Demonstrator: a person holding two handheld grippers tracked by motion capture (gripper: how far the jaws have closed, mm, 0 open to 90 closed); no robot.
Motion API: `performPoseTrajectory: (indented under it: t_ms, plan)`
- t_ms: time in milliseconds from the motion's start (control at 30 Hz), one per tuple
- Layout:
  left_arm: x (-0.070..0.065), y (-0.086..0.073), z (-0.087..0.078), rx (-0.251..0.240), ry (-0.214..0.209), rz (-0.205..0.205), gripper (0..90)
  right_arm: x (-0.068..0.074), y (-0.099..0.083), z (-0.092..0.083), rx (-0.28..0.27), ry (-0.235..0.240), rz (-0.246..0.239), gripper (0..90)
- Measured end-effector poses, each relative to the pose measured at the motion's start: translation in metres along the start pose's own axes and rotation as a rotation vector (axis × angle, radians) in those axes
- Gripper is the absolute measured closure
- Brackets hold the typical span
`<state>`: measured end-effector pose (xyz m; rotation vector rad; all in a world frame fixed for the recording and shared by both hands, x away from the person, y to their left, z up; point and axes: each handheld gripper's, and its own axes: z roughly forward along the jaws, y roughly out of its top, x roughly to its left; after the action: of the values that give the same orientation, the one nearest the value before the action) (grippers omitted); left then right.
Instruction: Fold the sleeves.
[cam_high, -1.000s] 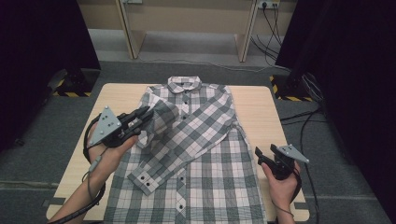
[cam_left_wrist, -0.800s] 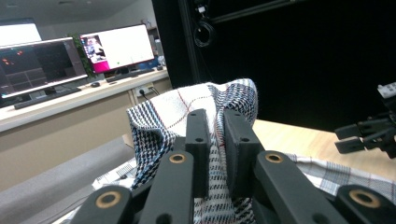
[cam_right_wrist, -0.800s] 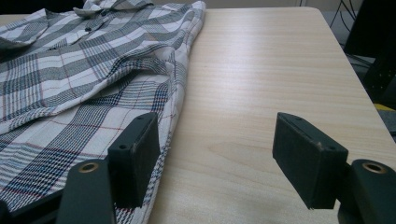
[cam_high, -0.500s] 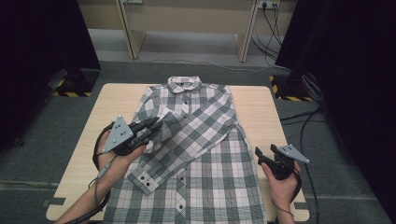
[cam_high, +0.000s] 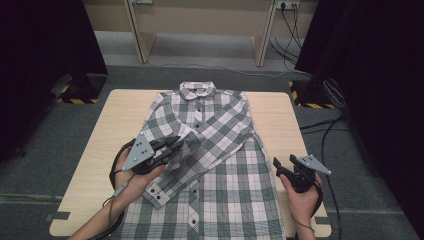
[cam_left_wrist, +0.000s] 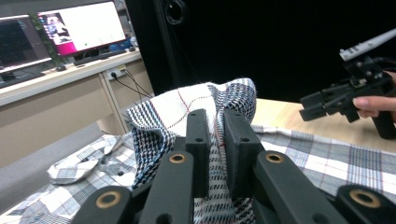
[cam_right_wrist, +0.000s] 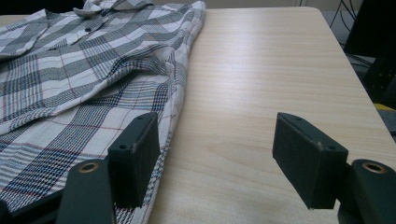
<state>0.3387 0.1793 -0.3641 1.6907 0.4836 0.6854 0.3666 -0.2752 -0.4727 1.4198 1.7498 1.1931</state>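
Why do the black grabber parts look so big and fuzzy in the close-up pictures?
In the left gripper view the jaws sit right by the lens, so they look huge and soft, while the plaid shirt pinched there is sharper. In the right gripper view the wooden table is crisp. The high view is dim at the sides.

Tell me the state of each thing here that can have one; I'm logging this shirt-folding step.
Plaid shirt: spread face up on the table, buttoned.
Sleeve: folded diagonally across the front, cuff end lying flat.
Left claw: shut on a raised fold of the sleeve.
Right claw: open, holding nothing, low over the table at the shirt's edge.
Monitors: switched on.
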Motion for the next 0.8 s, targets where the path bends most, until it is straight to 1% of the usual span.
performPoseTrajectory:
  t_ms: [200, 467, 667, 800]
  plan:
    - [-0.012, -0.009, 0.005, 0.027, -0.037, 0.007, 80.5, 0.0, 0.0, 0.0, 0.001, 0.0, -0.004, 32.4]
    - [-0.029, -0.024, 0.014, 0.066, -0.087, 0.004, 80.5, 0.0, 0.0, 0.0, 0.0, 0.0, -0.004, 32.4]
    - [-0.04, -0.036, 0.02, 0.103, -0.12, 0.007, 80.4, 0.0, 0.0, 0.0, 0.001, -0.001, -0.005, 32.5]
    - [-0.049, -0.045, 0.025, 0.139, -0.153, 0.015, 80.4, 0.0, 0.0, 0.0, 0.002, 0.0, -0.005, 32.4]
